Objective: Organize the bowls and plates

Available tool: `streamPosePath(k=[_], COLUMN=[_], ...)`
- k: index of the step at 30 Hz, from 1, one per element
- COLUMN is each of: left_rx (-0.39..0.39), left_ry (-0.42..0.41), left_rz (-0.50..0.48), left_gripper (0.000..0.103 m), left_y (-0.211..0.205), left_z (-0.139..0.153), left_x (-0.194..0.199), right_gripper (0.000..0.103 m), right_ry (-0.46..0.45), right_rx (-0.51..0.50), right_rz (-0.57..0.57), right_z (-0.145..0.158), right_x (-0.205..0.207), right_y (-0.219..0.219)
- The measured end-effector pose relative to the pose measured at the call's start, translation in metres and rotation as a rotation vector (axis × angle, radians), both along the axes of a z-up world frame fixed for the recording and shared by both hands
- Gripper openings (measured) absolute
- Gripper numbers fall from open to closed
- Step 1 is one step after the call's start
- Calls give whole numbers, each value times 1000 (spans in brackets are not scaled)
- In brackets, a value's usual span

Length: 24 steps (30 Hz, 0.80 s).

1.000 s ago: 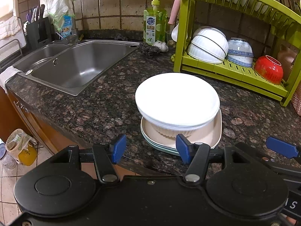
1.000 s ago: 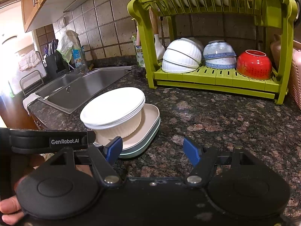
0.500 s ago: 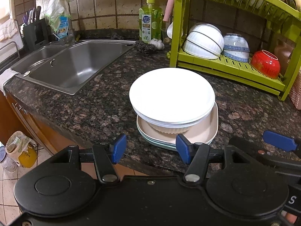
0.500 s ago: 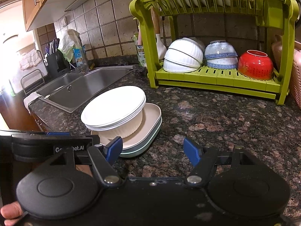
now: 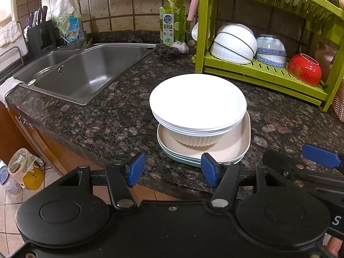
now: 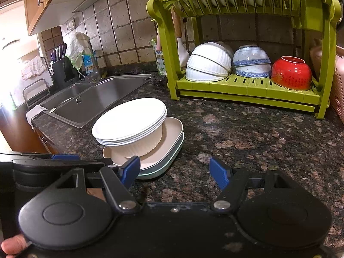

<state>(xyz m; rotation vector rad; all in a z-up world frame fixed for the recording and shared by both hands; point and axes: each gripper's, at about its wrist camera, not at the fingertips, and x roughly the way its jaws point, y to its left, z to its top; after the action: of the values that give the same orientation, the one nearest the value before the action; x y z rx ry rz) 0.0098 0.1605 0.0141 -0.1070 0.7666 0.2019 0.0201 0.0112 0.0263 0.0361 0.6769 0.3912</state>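
On the dark granite counter [image 5: 111, 116] stands a pile: white round plates [image 5: 197, 101] [image 6: 129, 121] on a ribbed white bowl [image 5: 193, 139] [image 6: 142, 145], which sits on beige and teal square plates [image 5: 243, 144] [image 6: 172, 142]. My left gripper [image 5: 172, 168] is open just short of the pile's near edge, holding nothing. My right gripper [image 6: 175, 169] is open to the right of the pile, over bare counter. The green dish rack [image 5: 264, 75] [image 6: 247, 86] holds white bowls [image 6: 208, 64], blue-patterned bowls [image 6: 251, 61] and a red bowl [image 6: 291, 73], all upside down.
A steel sink [image 5: 86, 68] lies at the left, with a knife block [image 5: 38, 36] and a soap bottle [image 5: 172, 25] behind it. A pink basket [image 6: 337, 88] stands right of the rack. The counter's front edge drops to a tiled floor [image 5: 13, 215].
Both grippers have drawn back and lifted slightly from the pile, so it looks a little smaller and farther. The pile and rack have not moved. Both grippers stay open.
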Motion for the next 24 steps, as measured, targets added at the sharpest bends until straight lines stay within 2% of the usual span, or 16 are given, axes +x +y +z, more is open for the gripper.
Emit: streamPosePath(k=[24], left_rx=[3], left_ry=[8], left_rz=[-4], left_gripper=[63], left_y=[-1], left_z=[0], left_x=[-1], right_gripper=[75], right_ry=[2], right_rx=[2], right_rz=[-5], right_z=[0], right_x=[1], right_y=[-1])
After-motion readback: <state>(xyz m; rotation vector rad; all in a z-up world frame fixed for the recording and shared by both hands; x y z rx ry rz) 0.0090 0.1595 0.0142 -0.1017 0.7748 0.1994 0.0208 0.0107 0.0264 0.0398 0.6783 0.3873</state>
